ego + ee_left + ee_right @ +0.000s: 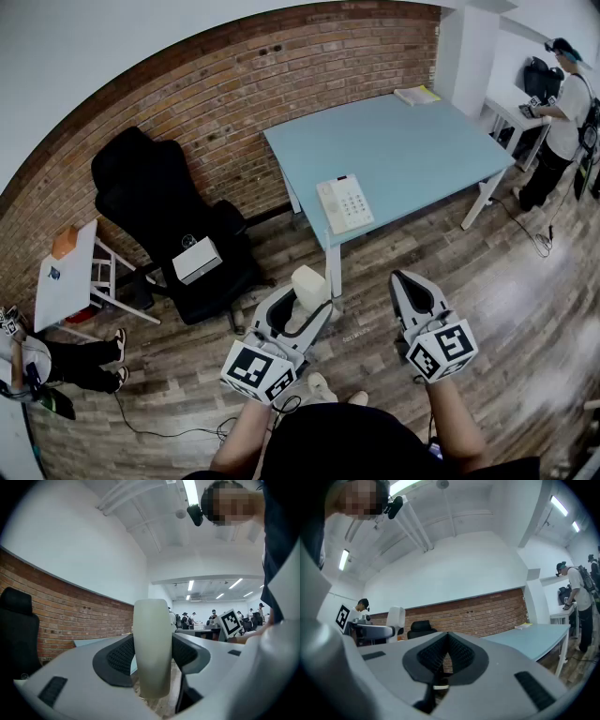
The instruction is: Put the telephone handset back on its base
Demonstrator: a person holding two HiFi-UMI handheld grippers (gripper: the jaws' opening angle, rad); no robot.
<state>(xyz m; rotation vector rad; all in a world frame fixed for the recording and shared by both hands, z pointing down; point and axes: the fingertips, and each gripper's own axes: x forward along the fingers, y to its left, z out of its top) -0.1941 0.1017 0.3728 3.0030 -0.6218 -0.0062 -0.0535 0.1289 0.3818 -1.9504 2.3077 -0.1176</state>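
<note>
L gripper [305, 302] fingers pinch cream handset [309, 284] upright over wood-plank floor [525, 300], apart from keypad base [344, 203] at front edge of pale-blue tabletop [412, 150] by brick wall [281, 84]; R gripper [405, 279] fingers pressed together, empty.

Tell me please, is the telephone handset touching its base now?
Apart. The head view shows the handset in the left gripper over the floor, the base on the blue table, a clear gap between them.
</note>
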